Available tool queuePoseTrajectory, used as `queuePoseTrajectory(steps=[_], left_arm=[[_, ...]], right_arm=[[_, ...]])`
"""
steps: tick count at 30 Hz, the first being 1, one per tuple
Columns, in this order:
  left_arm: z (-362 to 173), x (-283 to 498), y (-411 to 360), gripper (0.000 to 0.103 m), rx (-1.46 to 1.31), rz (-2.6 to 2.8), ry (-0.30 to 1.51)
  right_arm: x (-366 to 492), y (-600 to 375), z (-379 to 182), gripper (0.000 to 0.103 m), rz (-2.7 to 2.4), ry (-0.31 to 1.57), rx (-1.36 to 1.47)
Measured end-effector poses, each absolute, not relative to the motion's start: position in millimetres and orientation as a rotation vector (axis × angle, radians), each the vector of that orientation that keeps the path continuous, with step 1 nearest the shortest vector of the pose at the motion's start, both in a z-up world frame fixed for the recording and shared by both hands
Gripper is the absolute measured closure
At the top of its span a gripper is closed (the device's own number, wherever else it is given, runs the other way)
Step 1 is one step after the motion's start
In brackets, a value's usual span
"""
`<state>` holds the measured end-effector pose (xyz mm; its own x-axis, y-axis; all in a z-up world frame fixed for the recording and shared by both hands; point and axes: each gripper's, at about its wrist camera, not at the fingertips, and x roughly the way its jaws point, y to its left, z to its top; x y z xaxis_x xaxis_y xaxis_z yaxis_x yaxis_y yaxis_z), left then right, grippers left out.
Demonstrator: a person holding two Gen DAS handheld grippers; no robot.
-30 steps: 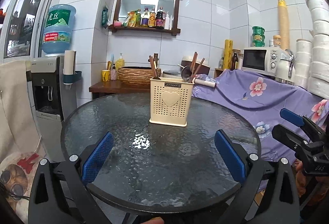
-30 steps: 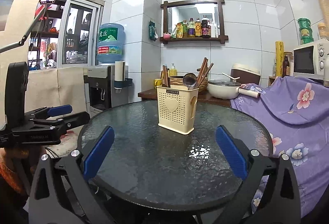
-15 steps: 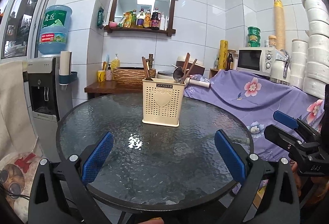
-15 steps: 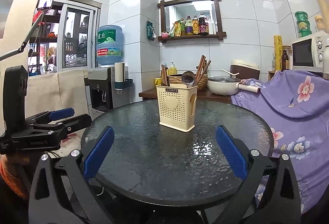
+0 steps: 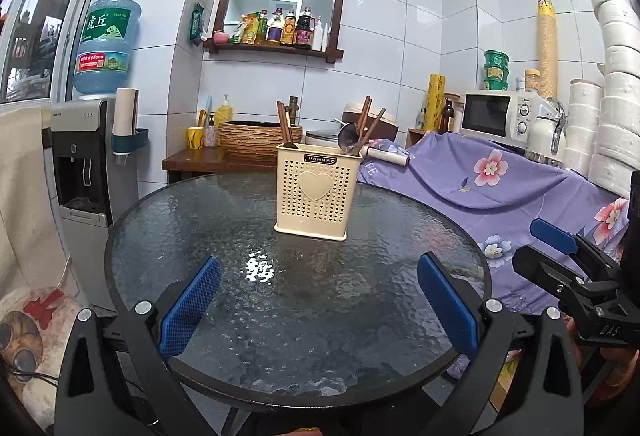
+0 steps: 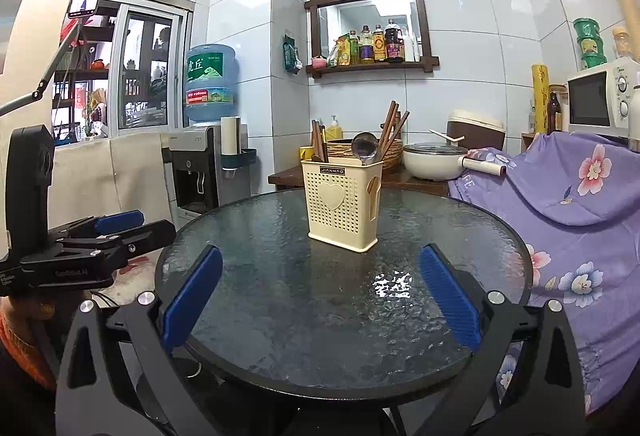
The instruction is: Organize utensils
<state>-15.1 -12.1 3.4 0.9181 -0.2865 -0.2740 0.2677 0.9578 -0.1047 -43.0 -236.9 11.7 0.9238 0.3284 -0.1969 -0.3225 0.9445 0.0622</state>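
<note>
1. Utensils sit upright in a cream perforated utensil holder [image 5: 313, 191] that stands on the round glass table [image 5: 224, 324], toward its far side and well apart from both grippers.
2. A metal ladle [image 5: 349, 135] leans in the holder's right part, bowl up, alongside brown chopsticks [image 5: 368, 123]; more dark chopsticks [image 5: 284, 123] stand in the left part.
3. In the right wrist view the same holder [image 6: 342, 205] shows a slotted side wall, with the ladle [image 6: 365, 149] and chopsticks [image 6: 390, 131] rising above its rim.
4. The left gripper [image 5: 318, 302] hovers over the near edge of the table, its jaws spread wide; the blue pads [image 5: 188, 306] are far apart with nothing between them and touch nothing.
5. The right gripper [image 6: 320, 300] is likewise spread wide over the near part of the table [image 6: 280, 332], empty, its blue pads [image 6: 192, 300] clear of the glass.
6. Each gripper shows in the other's view: the right one [image 5: 560, 256] beside the table's right edge, the left one [image 6: 120, 228] off the table's left edge.
7. A purple floral cloth [image 5: 500, 183] drapes the counter to the right of the table, with a white microwave [image 5: 494, 113] behind it.
8. A water dispenser [image 5: 86, 155] stands to the left of the table.
</note>
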Motion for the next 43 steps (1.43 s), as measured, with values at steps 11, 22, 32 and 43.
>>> queuePoseTrajectory(steps=[11, 22, 32, 43], left_arm=[[2.3, -15.2, -16.5, 0.006, -0.040, -0.266, 0.299], [1.0, -11.4, -16.5, 0.006, -0.030, -0.261, 0.309], [-0.6, -12.6, -17.6, 0.006, -0.026, -0.247, 0.295], [-1.5, -12.6, -21.6, 0.006, -0.012, -0.240, 0.306]], right_arm=[[-40.6, -237.6, 9.1, 0.006, 0.326, 0.215, 0.029], [-38.9, -239.8, 6.8, 0.006, 0.323, 0.224, 0.031], [-39.1, -240.3, 5.4, 0.006, 0.320, 0.228, 0.035], [-38.1, -240.4, 3.9, 0.006, 0.323, 0.231, 0.035]])
